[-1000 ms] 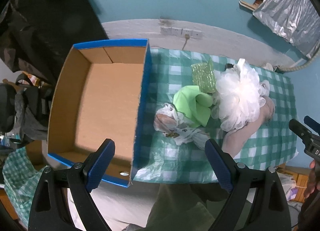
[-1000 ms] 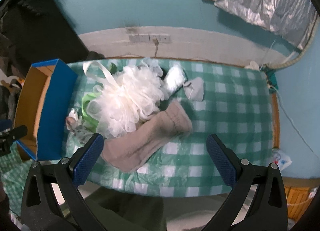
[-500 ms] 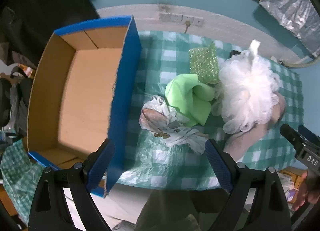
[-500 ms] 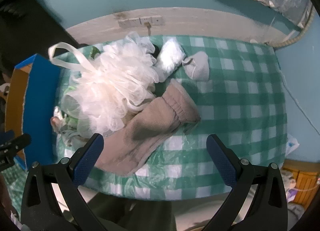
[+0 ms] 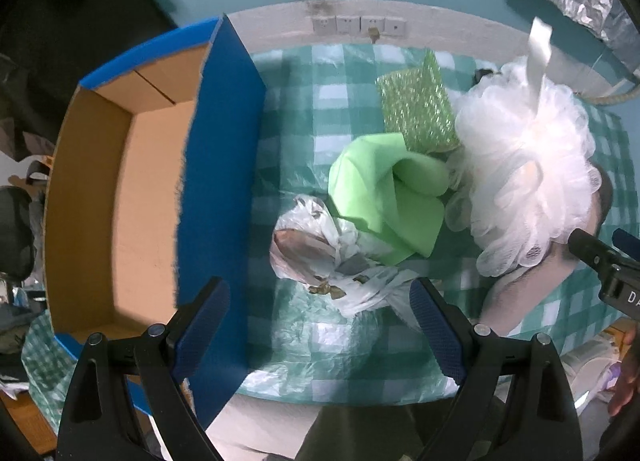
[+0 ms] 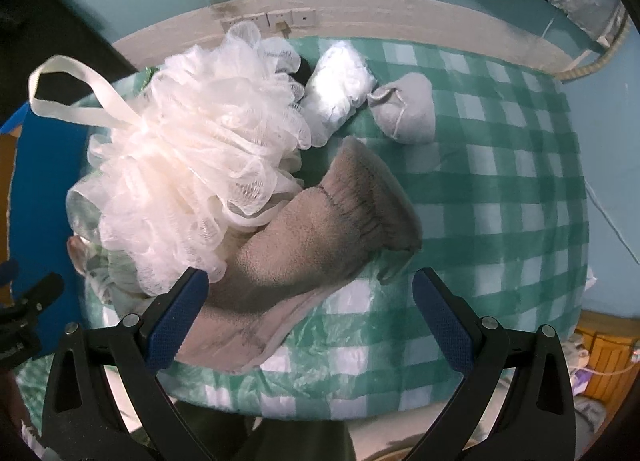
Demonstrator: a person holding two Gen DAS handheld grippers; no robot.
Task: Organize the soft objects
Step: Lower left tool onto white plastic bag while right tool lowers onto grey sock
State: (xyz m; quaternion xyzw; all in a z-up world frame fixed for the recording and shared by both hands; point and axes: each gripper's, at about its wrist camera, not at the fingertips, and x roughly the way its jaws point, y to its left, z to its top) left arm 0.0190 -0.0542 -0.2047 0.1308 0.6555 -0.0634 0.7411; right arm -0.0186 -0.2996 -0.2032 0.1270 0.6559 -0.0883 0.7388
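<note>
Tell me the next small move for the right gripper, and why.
Probably ease the right gripper down and forward onto the beige sock. It is open and empty, and the sock lies directly between its fingers, nearest the table edge with nothing on its cuff end. The cardboard box on the left looks empty, so nothing seems sorted yet.
</note>
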